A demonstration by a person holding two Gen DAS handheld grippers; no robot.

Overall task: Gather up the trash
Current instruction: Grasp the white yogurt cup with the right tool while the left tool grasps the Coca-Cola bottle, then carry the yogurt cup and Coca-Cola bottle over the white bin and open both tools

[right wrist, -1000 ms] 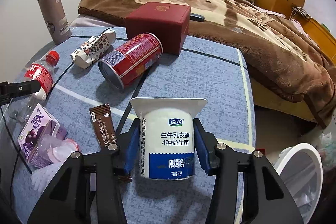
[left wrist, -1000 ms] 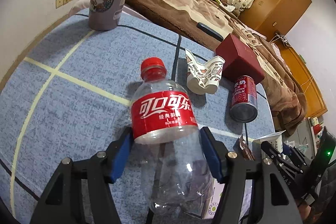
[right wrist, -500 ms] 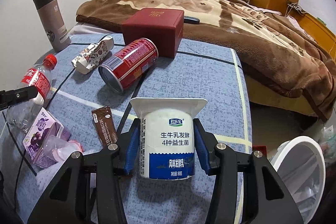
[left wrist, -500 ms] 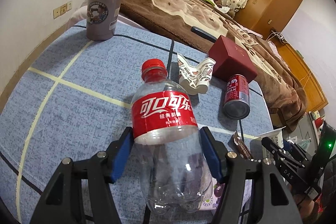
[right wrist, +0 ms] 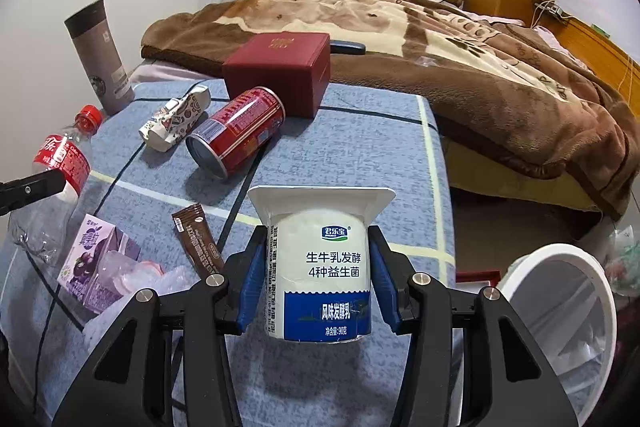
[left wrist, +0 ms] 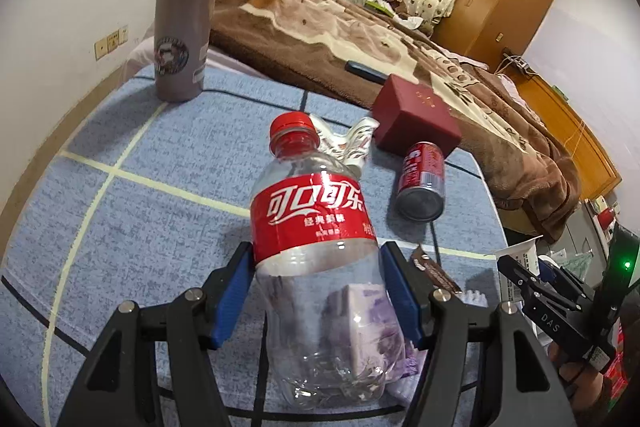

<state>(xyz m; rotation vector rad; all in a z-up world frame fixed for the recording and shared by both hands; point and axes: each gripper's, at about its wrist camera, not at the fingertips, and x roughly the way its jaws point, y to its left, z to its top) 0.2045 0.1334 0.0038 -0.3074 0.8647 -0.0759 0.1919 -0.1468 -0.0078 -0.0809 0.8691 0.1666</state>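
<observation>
The left tool gripped a clear, crinkled plastic bottle, red cap pointing far, apparently lifted above the blue woven counter. The right tool clamped an upright white yogurt cup.

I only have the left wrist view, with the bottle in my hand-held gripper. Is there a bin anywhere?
Observer: Yes. The right wrist view shows a white bin just off the right edge of the table, lower than the tabletop.
Operator: What is the right hand-held gripper doing?
Observer: The right hand-held gripper is shut on a white and blue yogurt cup, held upright.
Operator: I see a purple carton through my bottle. Is anything beside it?
Observer: Crumpled clear plastic lies against the carton.
</observation>
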